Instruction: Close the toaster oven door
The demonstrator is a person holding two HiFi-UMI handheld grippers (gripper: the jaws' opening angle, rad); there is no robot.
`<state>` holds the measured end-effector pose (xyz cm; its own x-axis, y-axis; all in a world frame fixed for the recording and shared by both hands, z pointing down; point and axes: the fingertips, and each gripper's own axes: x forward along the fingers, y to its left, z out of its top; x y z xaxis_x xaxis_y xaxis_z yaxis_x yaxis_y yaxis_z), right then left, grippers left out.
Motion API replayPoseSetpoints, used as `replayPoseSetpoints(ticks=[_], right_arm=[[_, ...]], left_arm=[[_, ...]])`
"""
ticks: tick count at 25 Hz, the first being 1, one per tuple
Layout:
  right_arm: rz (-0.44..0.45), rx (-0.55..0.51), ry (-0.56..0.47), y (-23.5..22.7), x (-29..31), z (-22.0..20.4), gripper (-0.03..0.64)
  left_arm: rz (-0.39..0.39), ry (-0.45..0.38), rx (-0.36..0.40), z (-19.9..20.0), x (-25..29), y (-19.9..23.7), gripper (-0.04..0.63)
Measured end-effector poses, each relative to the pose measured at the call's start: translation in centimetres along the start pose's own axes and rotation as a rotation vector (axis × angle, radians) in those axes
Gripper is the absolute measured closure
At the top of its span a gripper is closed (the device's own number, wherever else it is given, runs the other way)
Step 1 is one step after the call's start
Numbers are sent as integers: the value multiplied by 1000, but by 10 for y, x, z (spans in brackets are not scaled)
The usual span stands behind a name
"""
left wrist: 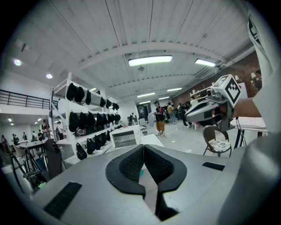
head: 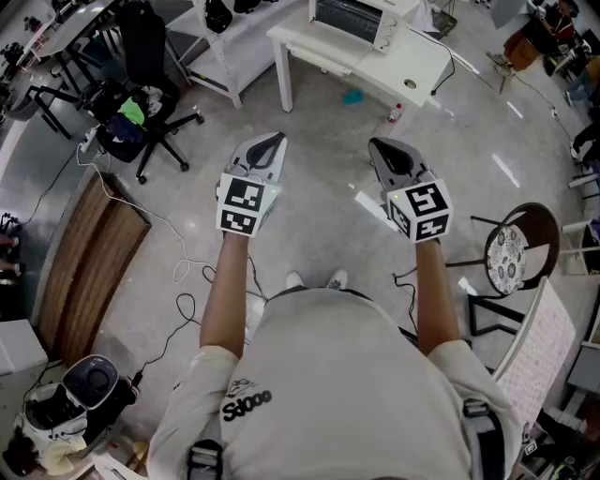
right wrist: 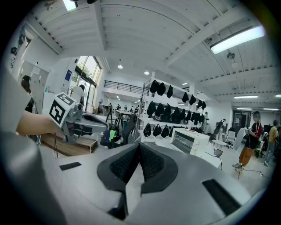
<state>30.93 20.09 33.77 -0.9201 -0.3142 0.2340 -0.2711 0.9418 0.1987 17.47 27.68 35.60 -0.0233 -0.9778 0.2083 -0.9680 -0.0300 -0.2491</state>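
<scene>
The white toaster oven [head: 352, 21] stands on a white table [head: 412, 66] at the top of the head view, well beyond both grippers. It also shows in the left gripper view [left wrist: 125, 137] and in the right gripper view [right wrist: 189, 141]; its glass door looks upright against its front. My left gripper [head: 270, 142] is held over the floor at mid-height, shut with nothing between its pads. My right gripper [head: 382, 148] is level with it to the right, also shut and empty. Both point toward the table.
A black office chair [head: 141, 112] with bags stands at the left, near a wooden panel [head: 89, 253]. A round-seated chair [head: 516, 248] is at the right. Cables trail over the concrete floor [head: 319, 216]. Racks of black bags [left wrist: 88, 123] stand behind the table.
</scene>
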Motion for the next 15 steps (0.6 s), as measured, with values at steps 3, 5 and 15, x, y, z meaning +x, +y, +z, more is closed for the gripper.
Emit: replayPoseSetpoints(ticks=[3, 5, 15], right_arm=[[-4, 3, 2, 7, 8, 4, 609], [-13, 17, -4, 11, 12, 5, 609], [-19, 53, -2, 39, 37, 5, 609]], left_arm=[[-2, 5, -4, -6, -7, 9, 577], [-3, 8, -3, -10, -12, 14, 577], [-22, 45, -1, -41, -30, 46, 577]])
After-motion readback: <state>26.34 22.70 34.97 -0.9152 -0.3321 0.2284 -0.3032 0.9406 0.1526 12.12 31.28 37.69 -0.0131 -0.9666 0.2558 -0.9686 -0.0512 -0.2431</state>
